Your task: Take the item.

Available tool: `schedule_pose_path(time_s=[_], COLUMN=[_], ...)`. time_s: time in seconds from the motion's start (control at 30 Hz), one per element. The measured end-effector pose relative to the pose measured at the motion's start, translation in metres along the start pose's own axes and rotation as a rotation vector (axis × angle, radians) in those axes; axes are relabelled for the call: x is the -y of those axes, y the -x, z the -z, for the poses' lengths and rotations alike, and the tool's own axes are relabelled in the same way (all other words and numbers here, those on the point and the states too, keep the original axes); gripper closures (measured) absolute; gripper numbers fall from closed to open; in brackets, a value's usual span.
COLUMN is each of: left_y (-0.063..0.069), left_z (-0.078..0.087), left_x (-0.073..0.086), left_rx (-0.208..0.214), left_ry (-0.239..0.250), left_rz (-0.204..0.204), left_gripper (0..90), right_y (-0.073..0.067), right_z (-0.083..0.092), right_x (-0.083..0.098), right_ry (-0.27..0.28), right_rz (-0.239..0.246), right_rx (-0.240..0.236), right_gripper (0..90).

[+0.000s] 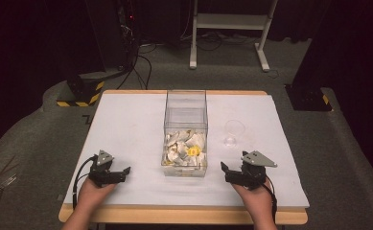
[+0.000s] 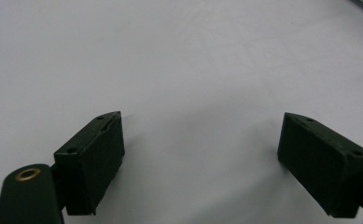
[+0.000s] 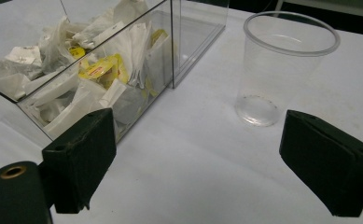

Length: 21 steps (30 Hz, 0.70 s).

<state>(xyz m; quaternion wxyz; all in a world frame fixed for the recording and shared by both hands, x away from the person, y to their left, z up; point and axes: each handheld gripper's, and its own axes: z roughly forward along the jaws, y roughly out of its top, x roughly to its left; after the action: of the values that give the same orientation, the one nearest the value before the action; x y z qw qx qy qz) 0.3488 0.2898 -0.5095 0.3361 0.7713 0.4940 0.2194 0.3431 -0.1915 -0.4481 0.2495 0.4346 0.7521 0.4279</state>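
A clear plastic box (image 1: 185, 129) stands at the middle of the white table (image 1: 126, 124). Its near compartment holds several white and yellow sachets (image 1: 186, 149); the far compartment looks empty. A clear empty cup (image 1: 234, 132) stands upright just right of the box. My left gripper (image 1: 122, 173) rests near the front left, open, its jaws wide over bare table (image 2: 201, 121). At the front right my right gripper (image 1: 225, 172) is open too, with nothing between its jaws (image 3: 195, 116). It faces the box (image 3: 123, 60), the sachets (image 3: 100, 70) and the cup (image 3: 282, 70).
The table's front edge (image 1: 184, 214) is just behind both hands. Grey carpet surrounds the table. Beyond it are a white frame's legs (image 1: 227, 33), cables and a black stand with a striped base (image 1: 78, 93).
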Motion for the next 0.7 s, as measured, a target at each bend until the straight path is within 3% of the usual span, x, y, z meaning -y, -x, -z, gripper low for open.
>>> schedule_pose_path(time_s=[0.23,0.7], left_y=[0.000,0.000], left_z=[0.000,0.000], left_x=[0.000,0.000], left_rx=[0.001,0.000], left_ry=[-0.001,0.000], left_rz=[0.001,0.002], left_gripper=[14.7,14.8], right_y=[0.003,-0.007], right_z=[0.000,0.000], right_x=[0.000,-0.013], right_ry=[0.001,0.014], right_rz=[-0.010,0.007], right_rx=[-0.001,-0.024], right_gripper=[11.4,11.6])
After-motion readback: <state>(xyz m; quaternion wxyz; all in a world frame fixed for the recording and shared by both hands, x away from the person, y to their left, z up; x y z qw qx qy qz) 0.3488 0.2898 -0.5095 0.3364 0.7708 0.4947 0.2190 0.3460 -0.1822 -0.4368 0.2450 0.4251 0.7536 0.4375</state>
